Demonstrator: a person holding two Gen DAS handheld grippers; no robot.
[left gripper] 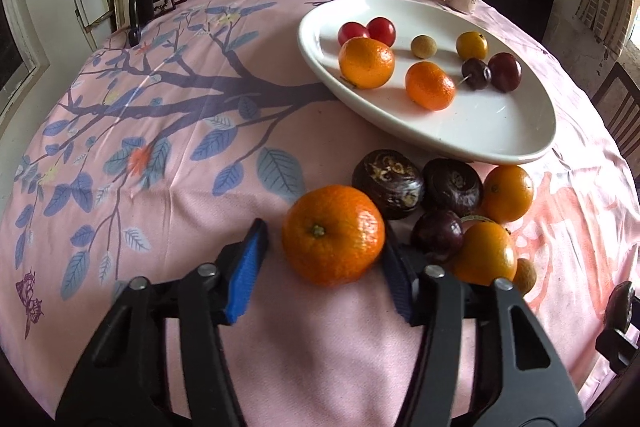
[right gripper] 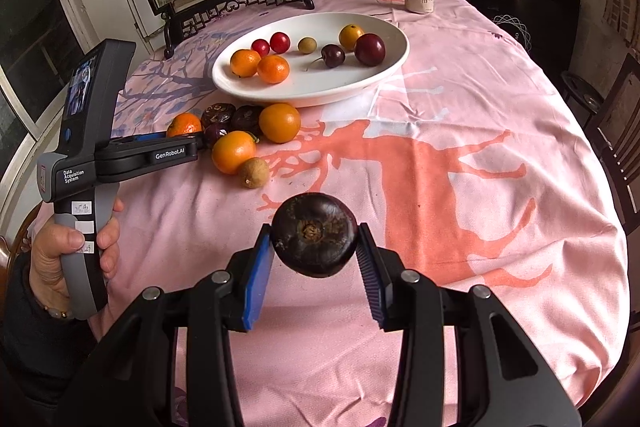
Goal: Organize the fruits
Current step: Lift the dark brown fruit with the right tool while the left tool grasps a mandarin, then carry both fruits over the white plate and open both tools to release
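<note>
While the right tool (right gripper: 316, 251) grips a dark water chestnut (right gripper: 314, 240) between its blue pads, raised above the pink tabletop (right gripper: 460, 107) and well short of the white plate (right gripper: 360, 83), the left tool (left gripper: 324, 259) stands wide open around a mandarin (left gripper: 333, 235) at the near edge of the fruit pile just in front of that plate. Its right pad looks to be touching the peel; its left pad is clear of it. To do this well, I would centre the left jaws on the mandarin before closing (it could otherwise roll into the chestnuts (left gripper: 416, 185) behind it), squeeze gently, and lift straight up. The held chestnut should be carried over the plate's rim and lowered onto a bare patch before release.
</note>
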